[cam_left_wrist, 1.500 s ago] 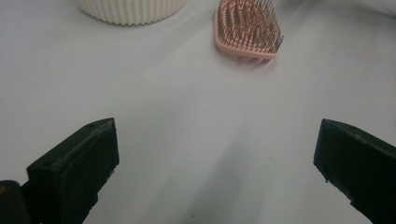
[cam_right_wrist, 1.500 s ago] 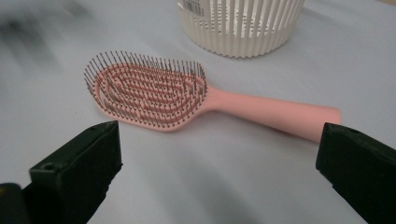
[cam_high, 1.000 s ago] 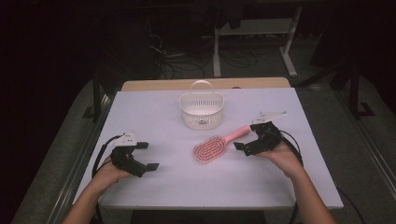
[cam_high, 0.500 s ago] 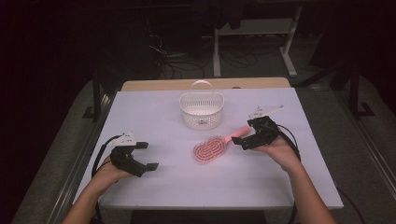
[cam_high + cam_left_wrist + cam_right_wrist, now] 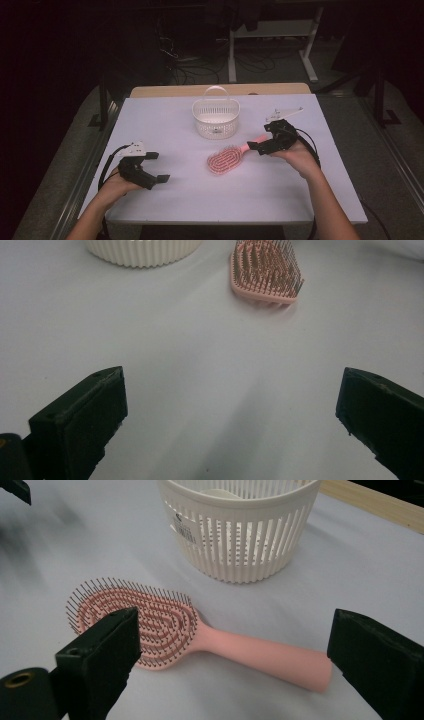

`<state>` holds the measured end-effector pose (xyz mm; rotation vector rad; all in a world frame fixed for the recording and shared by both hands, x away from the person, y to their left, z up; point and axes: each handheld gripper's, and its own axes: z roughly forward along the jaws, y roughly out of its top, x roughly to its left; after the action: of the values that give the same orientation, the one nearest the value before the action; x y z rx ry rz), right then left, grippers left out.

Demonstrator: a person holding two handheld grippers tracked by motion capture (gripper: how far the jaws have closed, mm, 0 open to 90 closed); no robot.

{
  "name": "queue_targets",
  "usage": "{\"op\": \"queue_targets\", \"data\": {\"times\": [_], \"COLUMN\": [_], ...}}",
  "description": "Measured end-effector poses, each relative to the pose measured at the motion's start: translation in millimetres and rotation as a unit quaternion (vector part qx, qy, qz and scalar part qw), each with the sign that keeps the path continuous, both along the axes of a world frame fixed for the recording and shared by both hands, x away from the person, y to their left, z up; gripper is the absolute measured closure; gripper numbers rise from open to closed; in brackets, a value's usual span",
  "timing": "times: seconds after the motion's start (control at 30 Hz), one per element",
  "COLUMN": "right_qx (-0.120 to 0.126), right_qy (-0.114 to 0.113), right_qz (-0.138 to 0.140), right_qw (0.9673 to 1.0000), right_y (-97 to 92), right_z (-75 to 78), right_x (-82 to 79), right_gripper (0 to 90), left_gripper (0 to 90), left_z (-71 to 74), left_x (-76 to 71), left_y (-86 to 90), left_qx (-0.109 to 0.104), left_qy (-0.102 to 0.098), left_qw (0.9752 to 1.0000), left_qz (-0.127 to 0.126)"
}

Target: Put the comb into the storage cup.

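White slatted basket (image 5: 216, 118) upright mid-table, white table (image 5: 165, 120), metal stand (image 5: 270, 30) beyond

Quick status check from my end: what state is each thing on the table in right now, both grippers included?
Hairbrush: lying flat on the table, bristles up, not gripped.
Basket: upright, handle raised, apart from the hairbrush.
Right gripper: open, jaws either side of the hairbrush handle, not pressing; they have just been closing a little.
Left gripper: open, nothing between its jaws.
Table: covered in white.
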<state>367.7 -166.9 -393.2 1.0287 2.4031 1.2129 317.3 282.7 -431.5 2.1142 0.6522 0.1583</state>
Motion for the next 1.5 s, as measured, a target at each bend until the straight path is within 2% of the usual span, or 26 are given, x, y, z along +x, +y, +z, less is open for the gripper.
{"op": "queue_targets", "data": {"times": [0.47,0.67,1.5], "right_qx": [-0.001,-0.004,-0.043], "right_qy": [0.005,0.013,0.026], "right_qz": [-0.006,-0.018,-0.029], "right_qw": [1.0000,0.9997,0.9983], "right_y": [2.6,3.5,7.5], "right_z": [3.5,3.3,-2.2], "right_x": [13.2,20.4,51.1], "right_gripper": [13.1,17.1,45.1], "left_gripper": [0.0,0.0,0.0], "left_z": [0.1,0.1,-0.1], "left_x": [-0.2,-0.4,-0.7], "left_y": [-0.4,-0.7,-2.5], "left_qx": [-0.001,-0.001,0.001], "left_qy": [0.001,0.001,0.000], "left_qw": [1.0000,1.0000,1.0000], "left_qz": [-0.001,-0.002,-0.004]}}
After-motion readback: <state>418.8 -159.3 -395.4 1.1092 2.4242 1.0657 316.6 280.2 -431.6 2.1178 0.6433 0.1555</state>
